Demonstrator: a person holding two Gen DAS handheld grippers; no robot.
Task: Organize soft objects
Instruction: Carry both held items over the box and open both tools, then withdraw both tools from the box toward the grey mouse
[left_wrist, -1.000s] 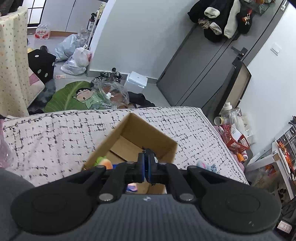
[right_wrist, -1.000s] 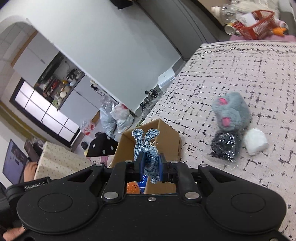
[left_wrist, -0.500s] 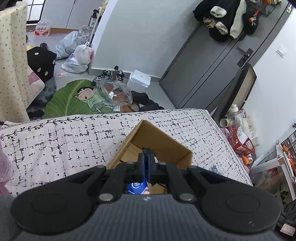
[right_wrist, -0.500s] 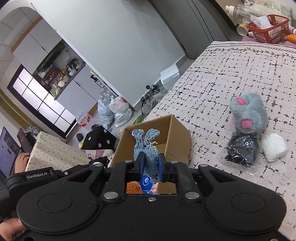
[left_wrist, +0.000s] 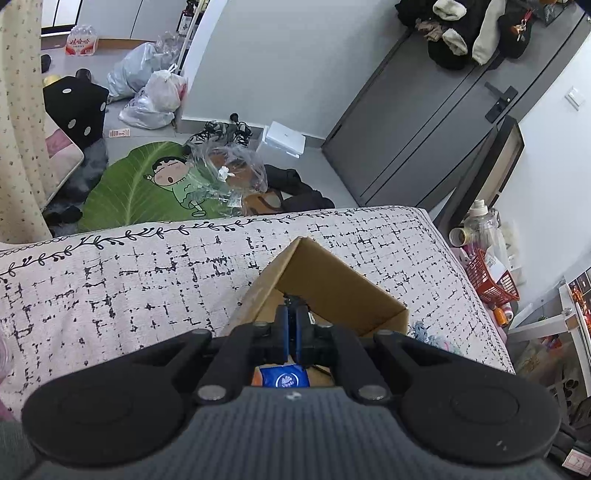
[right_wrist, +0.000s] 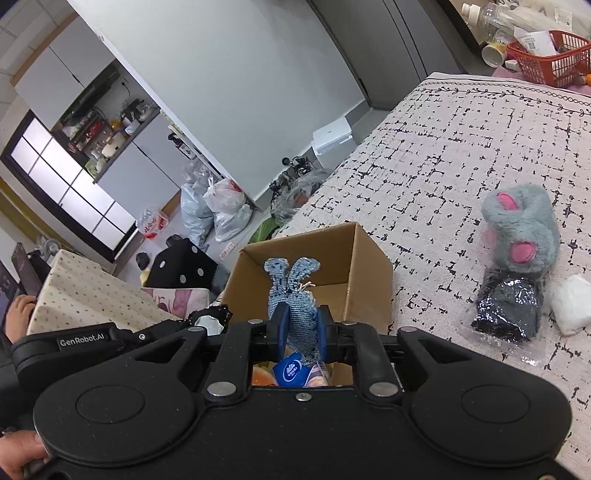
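The right gripper (right_wrist: 300, 325), over the cardboard box (right_wrist: 369, 258), has just been easing its jaws apart around the denim bunny (right_wrist: 293, 295); release seems begun, though pad contact is unclear.

- On my left camera I see a green leaf-shaped floor mat (left_wrist: 147, 184) printed with a cartoon child, and crumpled clear plastic (left_wrist: 225, 173) lying across its edge.
- Tied plastic bags (left_wrist: 151, 92) sit on the floor beside the wall corner, with a pack of water bottles (left_wrist: 81, 42) further back.
- A white flat box (left_wrist: 284, 138) rests near the grey double door (left_wrist: 424, 136).
- Dark coats (left_wrist: 469, 29) hang above that door.
- A red basket (right_wrist: 550, 61) holds clutter past the bed's far edge.
- A black cushion with white dots (right_wrist: 184, 267) sits on the floor.
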